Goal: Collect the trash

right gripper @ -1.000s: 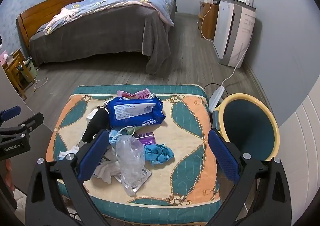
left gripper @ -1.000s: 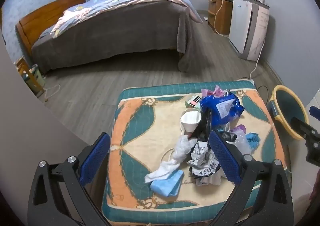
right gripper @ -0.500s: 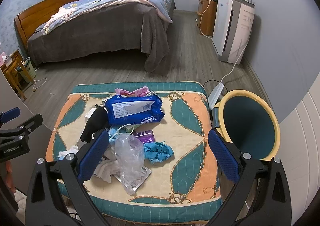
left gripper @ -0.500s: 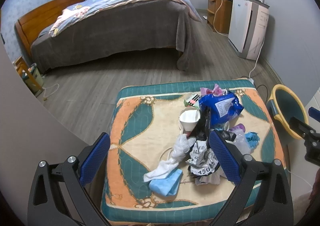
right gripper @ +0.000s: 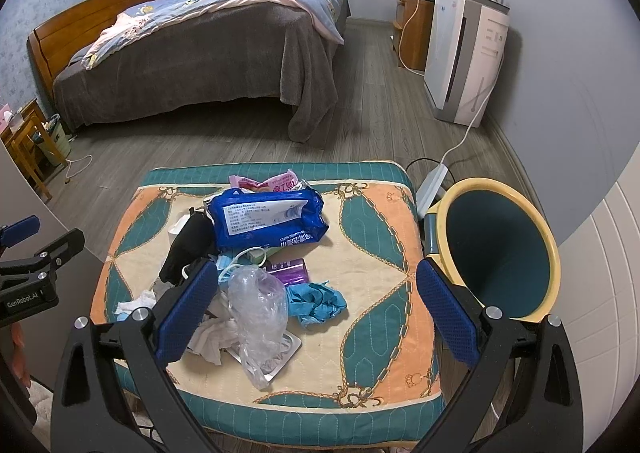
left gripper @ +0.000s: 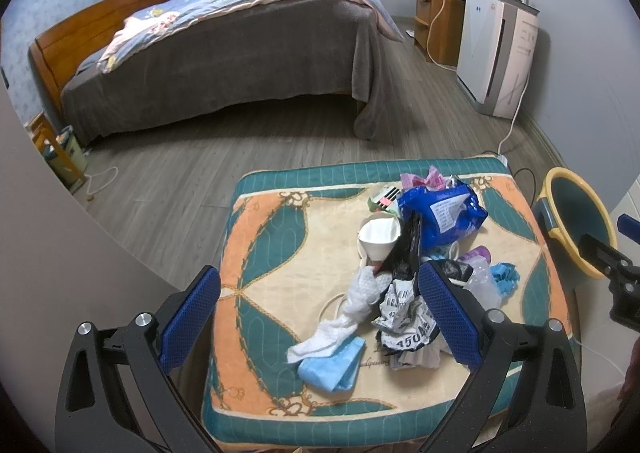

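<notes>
Since a second ago both views are sitting slightly lower and nearer over the trash heap, the padded table filling more of each frame; nothing in the heap has shifted. The left gripper (left gripper: 318, 313) with blue mesh pads is hanging wide apart and empty at the bottom of its frame, and the right gripper (right gripper: 316, 311), equally wide and empty, is doing the same in its own.

The trash is lying piled on the quilted teal, orange and cream table cover (right gripper: 376, 221) in the centre of both frames. In the right wrist view the blue wet-wipes pack (right gripper: 268, 219) is resting at the upper middle, a crumpled pink wrapper (right gripper: 264, 181) just behind it, a black crumpled bag (right gripper: 188, 243) touching its left side. Below are a purple wrapper (right gripper: 290, 265), a clear plastic bag (right gripper: 258, 305) and a crumpled teal glove (right gripper: 316, 301). In the left wrist view a white paper cone (left gripper: 378, 237), a white tissue (left gripper: 344, 317) and a pale blue face mask (left gripper: 332, 365) are lying left of centre.

The round blue bin with a yellow rim (right gripper: 500, 249) is standing just beside the table at the right edge.
</notes>
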